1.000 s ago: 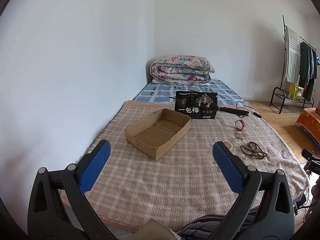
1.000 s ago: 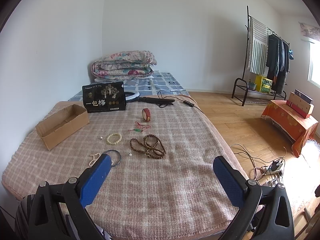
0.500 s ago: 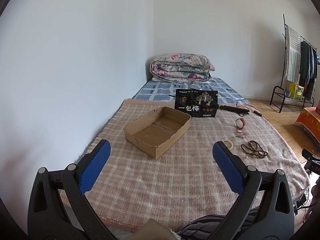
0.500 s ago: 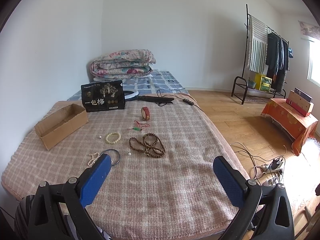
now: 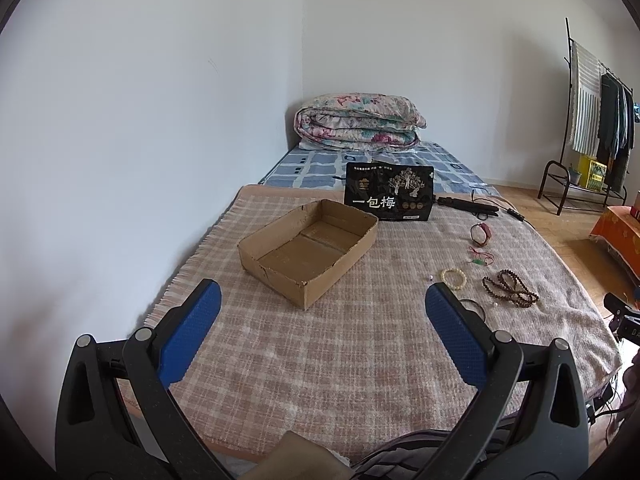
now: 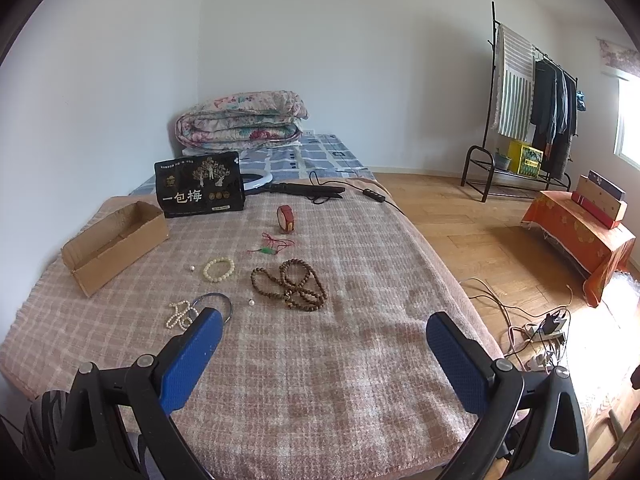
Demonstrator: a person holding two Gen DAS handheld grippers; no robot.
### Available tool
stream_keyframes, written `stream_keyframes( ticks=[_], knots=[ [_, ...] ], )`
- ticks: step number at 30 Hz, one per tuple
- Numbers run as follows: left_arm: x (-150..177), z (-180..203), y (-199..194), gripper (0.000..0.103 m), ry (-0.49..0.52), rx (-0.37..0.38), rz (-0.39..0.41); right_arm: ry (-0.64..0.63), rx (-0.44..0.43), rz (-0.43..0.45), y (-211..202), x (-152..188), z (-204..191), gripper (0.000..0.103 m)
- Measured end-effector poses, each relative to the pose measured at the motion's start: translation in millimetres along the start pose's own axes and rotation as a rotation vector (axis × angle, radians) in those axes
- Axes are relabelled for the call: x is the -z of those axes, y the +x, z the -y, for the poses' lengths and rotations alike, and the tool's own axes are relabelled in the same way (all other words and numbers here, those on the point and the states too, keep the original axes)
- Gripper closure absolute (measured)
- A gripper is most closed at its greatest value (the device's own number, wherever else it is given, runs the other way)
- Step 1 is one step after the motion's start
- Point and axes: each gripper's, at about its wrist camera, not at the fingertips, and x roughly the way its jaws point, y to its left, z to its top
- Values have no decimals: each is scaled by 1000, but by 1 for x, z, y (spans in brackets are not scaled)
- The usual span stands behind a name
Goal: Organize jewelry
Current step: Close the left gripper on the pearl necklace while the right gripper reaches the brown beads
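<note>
Left wrist view. The left gripper is held above the near edge of the bed, fingers spread wide, nothing between them. The cardboard box is seen at 12 o'clock, open-topped and empty, judged to be the receptacle for the jewelry. A black pouch is stood behind it at 1 o'clock. The cream bead bracelet and the brown bead necklace are laid at 2 o'clock, well apart from the box. Bare blanket is left open between fingers and box.

Right wrist view. The right gripper is held with fingers spread, empty. The brown bead necklace is placed at 12 o'clock; the cream bead bracelet, a pearl strand and a dark bangle lie at 11 o'clock, the bangle partly hidden by the left finger. A red cord pendant and a red ring-shaped piece lie farther off. The bed's right edge falls away at 2 o'clock; open room is ample.
</note>
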Motion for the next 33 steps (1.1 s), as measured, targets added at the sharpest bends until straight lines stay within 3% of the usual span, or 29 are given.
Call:
stream_keyframes(
  ticks=[8, 15, 23, 33],
  knots=[
    [3, -1, 26, 0, 14, 62, -38, -13, 25, -17, 17, -2, 7, 0],
    [5, 12, 58, 0, 102, 150, -84, -17, 16, -40, 42, -3, 25, 0],
    [11, 39, 94, 0, 177, 321, -146, -3, -50, -90, 82, -11, 44, 0],
    [29, 86, 142, 19, 249, 462, -260, -107, -131, -159, 133, -18, 35, 0]
  ],
)
